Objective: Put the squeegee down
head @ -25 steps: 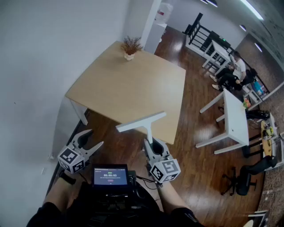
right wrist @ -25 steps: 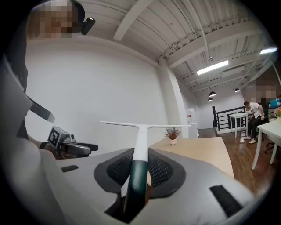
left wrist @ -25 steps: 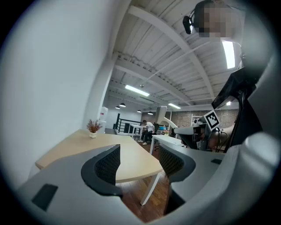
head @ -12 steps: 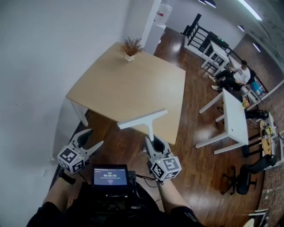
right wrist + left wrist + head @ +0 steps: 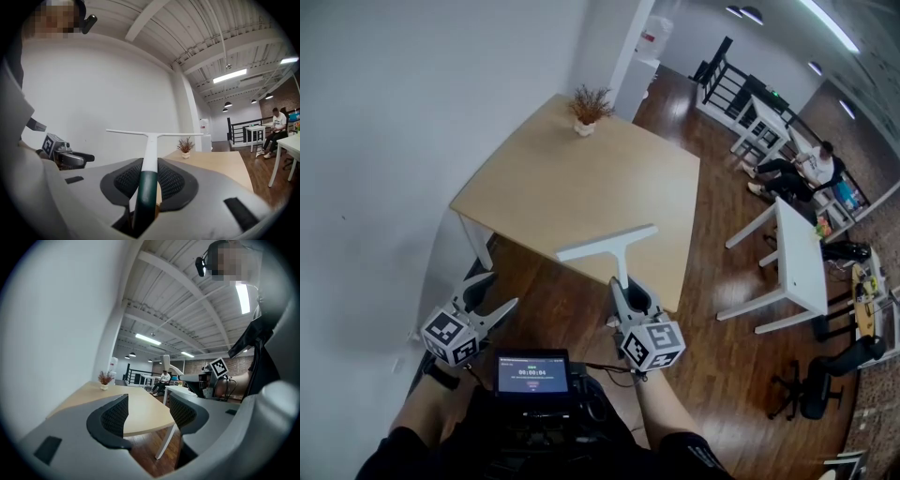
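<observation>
My right gripper (image 5: 625,287) (image 5: 149,177) is shut on the squeegee's (image 5: 609,246) dark green handle (image 5: 146,192). The white T-shaped squeegee (image 5: 151,140) stands up from the jaws, its blade hanging over the near edge of the light wooden table (image 5: 581,192). My left gripper (image 5: 487,298) (image 5: 147,413) is open with nothing between its fingers, low at the left, beside the table's near left corner and short of the tabletop (image 5: 136,404).
A small potted plant (image 5: 590,108) stands at the table's far edge. A white wall runs along the left. White tables (image 5: 799,251), a black chair (image 5: 825,375) and a seated person (image 5: 811,169) are to the right on the wooden floor. A screen (image 5: 532,372) sits near my body.
The view has closed in on the table a little; the squeegee's blade now hangs slightly further over the near edge. The left gripper has stayed put.
</observation>
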Action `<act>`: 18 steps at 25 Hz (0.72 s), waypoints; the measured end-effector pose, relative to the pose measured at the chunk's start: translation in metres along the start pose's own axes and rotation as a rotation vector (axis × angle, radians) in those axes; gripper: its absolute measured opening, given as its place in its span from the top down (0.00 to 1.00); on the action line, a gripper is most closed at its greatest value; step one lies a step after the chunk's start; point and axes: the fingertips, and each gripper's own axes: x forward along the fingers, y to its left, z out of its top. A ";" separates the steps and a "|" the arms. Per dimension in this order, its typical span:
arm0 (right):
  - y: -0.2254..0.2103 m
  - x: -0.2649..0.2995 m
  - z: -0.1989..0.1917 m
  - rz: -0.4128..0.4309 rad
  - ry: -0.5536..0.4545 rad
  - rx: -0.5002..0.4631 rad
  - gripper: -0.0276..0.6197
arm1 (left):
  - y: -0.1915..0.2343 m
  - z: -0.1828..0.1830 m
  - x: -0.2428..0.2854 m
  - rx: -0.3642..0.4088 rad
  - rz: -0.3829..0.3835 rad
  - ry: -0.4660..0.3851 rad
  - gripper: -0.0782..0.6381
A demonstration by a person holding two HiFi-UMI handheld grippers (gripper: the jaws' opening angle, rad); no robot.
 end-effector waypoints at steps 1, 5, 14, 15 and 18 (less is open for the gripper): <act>0.000 0.004 0.001 0.000 -0.001 0.000 0.79 | 0.002 0.000 -0.001 -0.001 0.002 0.002 0.51; -0.002 0.022 0.006 0.000 0.011 -0.024 0.79 | 0.010 -0.002 -0.003 -0.011 0.013 0.002 0.51; -0.024 0.081 -0.003 0.016 0.053 -0.049 0.79 | 0.037 -0.006 0.011 -0.025 0.035 0.010 0.51; -0.028 0.089 -0.004 0.019 0.060 -0.051 0.79 | 0.040 -0.006 0.014 -0.028 0.040 0.014 0.51; -0.041 0.119 -0.010 0.028 0.086 -0.053 0.79 | 0.054 -0.006 0.026 -0.031 0.052 0.023 0.51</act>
